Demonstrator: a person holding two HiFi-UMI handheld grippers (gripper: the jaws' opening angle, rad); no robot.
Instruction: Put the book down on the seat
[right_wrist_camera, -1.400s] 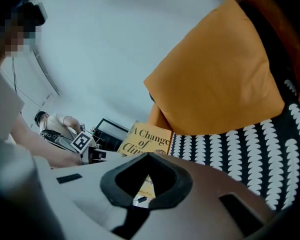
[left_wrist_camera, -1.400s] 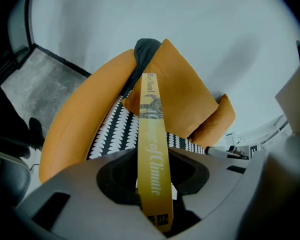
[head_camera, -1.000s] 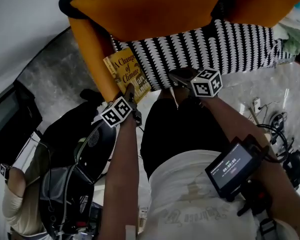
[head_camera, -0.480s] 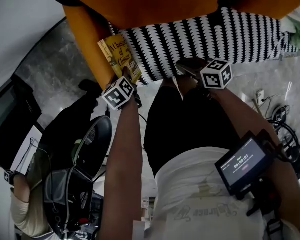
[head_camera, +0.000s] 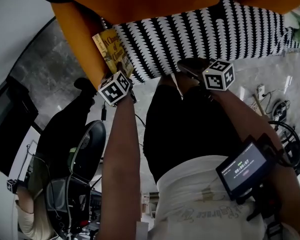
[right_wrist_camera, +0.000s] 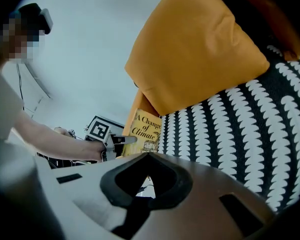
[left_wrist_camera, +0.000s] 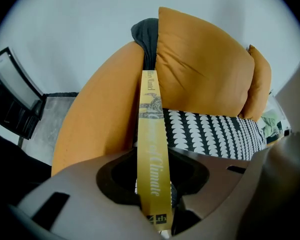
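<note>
Book [head_camera: 111, 51]: in my left gripper [head_camera: 122, 75], at seat's [head_camera: 205, 36] left edge
Armrest [head_camera: 75, 31]: left of seat, beside book
Cushion [head_camera: 140, 1]: behind seat
My right gripper [head_camera: 186, 66]: before seat's front edge

The person wears a white T-shirt [head_camera: 190, 196] with faint grey lettering printed across it, and black trousers [head_camera: 185, 129]. The left tool [head_camera: 124, 74] and the right tool [head_camera: 187, 66] have smooth grey-brown plastic bodies with black rubbery pads ringing a diamond-shaped opening. Each carries a white cube printed with black square markers, the left cube [head_camera: 114, 88] and the right cube [head_camera: 219, 75]. By the right forearm, a black bracket holds a small black device with a lit screen [head_camera: 240, 170] showing pale digits.
</note>
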